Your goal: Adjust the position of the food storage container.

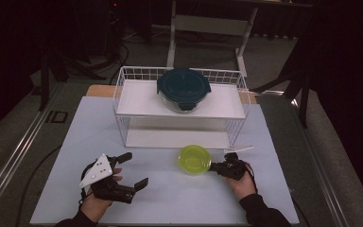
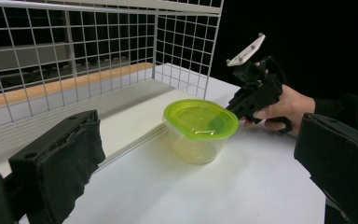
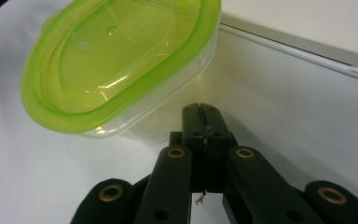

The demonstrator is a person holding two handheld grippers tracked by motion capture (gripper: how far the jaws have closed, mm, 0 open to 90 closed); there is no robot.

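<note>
High view first: the clear oval plastic tub with its glossy lime-green lid (image 1: pixel 194 159) sits on the white tabletop (image 1: pixel 170 198), at six o'clock from the white wire shelf rack (image 1: pixel 123 94). At its three o'clock, the right hand-held gripper (image 1: pixel 213 166) has jaws pressed together, empty, tips at the tub's wall. A nudge could skid this light, slick tub. The left hand-held gripper (image 1: pixel 136 169) gapes wide.

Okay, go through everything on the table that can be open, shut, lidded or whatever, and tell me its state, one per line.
Green-lidded tub: lid on, upright on the table, not gripped.
Glass container: dark lid on, upright on the wire rack's top shelf.
Left tongs: open, holding nothing.
Right tongs: shut, holding nothing, tips beside the tub's wall.
</note>
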